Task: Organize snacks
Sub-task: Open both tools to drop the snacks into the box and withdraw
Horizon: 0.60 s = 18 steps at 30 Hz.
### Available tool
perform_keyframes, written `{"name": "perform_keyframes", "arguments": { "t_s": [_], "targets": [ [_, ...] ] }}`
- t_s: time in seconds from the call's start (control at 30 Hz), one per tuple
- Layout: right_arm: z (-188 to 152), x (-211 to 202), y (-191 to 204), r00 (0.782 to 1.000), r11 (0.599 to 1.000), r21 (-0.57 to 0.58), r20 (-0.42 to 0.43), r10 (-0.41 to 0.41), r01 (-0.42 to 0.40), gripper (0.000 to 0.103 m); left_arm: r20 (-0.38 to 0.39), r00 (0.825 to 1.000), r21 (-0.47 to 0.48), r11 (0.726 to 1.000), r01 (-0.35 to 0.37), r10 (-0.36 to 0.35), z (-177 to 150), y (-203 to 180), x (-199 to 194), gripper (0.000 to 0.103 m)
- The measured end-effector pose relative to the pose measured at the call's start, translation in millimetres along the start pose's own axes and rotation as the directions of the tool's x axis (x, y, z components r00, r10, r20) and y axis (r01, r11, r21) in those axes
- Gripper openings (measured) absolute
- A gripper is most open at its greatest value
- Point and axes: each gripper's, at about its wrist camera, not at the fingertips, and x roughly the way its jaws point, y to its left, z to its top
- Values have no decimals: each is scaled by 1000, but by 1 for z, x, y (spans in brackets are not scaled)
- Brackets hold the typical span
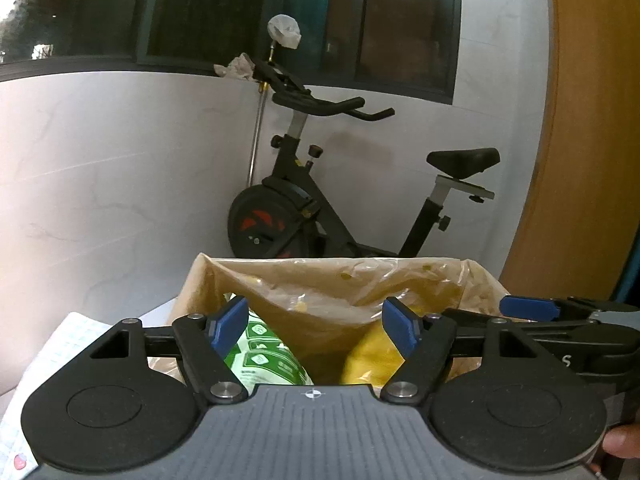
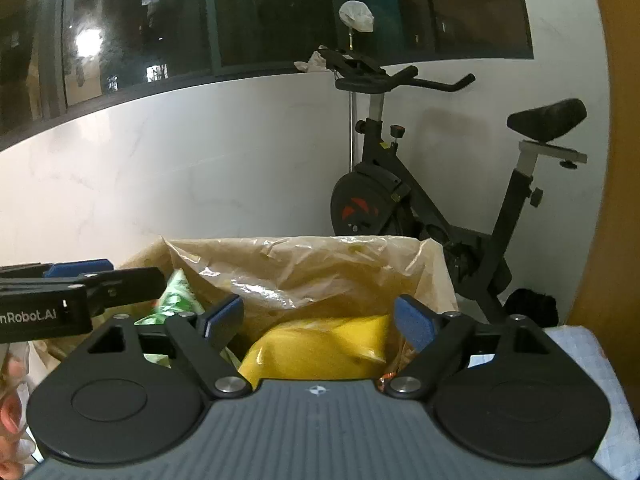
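A box lined with a tan plastic bag [image 1: 320, 284] stands right in front of both grippers; it also shows in the right wrist view [image 2: 304, 268]. Inside lie a green-and-white snack packet [image 1: 268, 356] and a yellow snack bag [image 1: 372, 356], also seen in the right wrist view as the green packet [image 2: 176, 292] and the yellow bag [image 2: 320, 348]. My left gripper [image 1: 314, 324] is open and empty, held over the near edge of the box. My right gripper [image 2: 318, 318] is open and empty beside it, over the yellow bag.
A black exercise bike [image 1: 320, 200] stands against the white wall behind the box. A wooden panel [image 1: 592, 140] rises at the right. A white checked cloth [image 1: 48, 364] covers the surface under the box, also visible at the right [image 2: 600, 380].
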Motion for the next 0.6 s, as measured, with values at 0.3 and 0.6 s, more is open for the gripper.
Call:
{"name": "perform_keyframes", "arguments": {
  "t_s": [0.3,0.6],
  "targets": [
    [-1,-23,10,1000,1000,-14,8,-7,7,88,16,999,10,999,-34,34,0,3,-23,76],
    [-10,-52,19,1000,999,-38,20,-6,7,88,34,997,20,997,-73,72,-11,9,-62,76]
  ]
}}
